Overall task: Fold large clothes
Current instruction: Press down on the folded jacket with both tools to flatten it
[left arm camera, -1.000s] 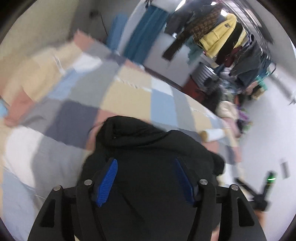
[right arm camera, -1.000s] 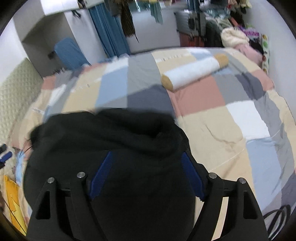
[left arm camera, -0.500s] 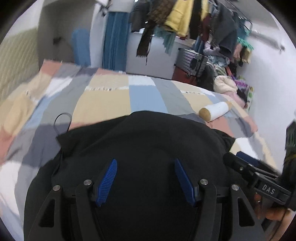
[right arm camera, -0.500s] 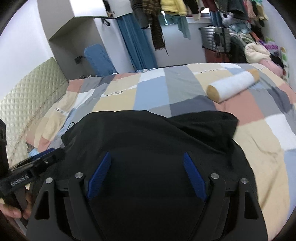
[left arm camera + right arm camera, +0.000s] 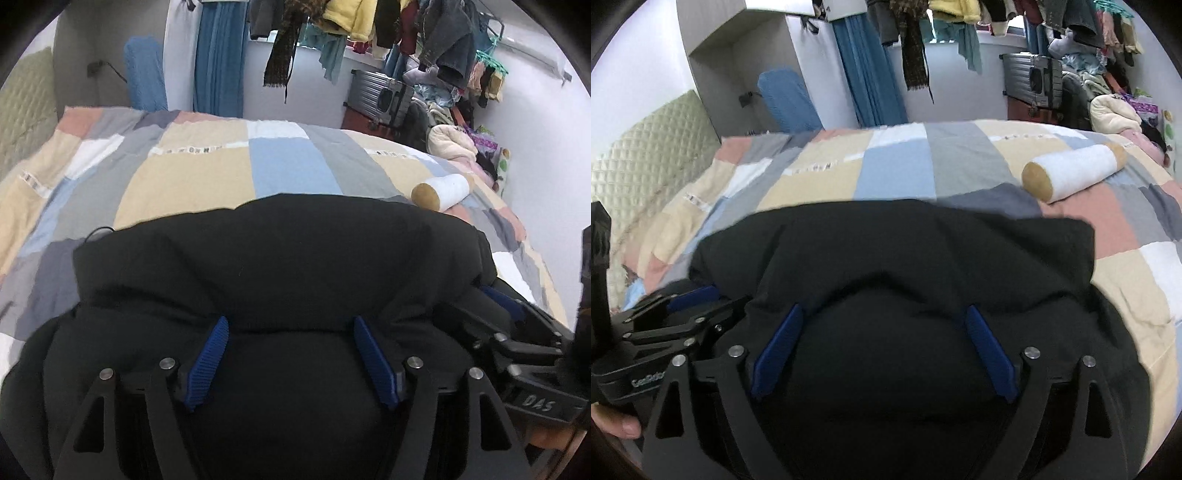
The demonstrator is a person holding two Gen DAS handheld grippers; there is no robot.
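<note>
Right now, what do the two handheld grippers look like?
Both match: the left gripper and right gripper are black linkage frames with silver pivot bolts and ribbed blue pads on the fingers. White lettering marks each body. Bare fingertips show; no cables visible.

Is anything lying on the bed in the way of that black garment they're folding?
Nothing visible blocks it. The black garment already lies on the patchwork bedspread. The only other item, a white bolster pillow, sits apart, beyond its far right corner.
</note>
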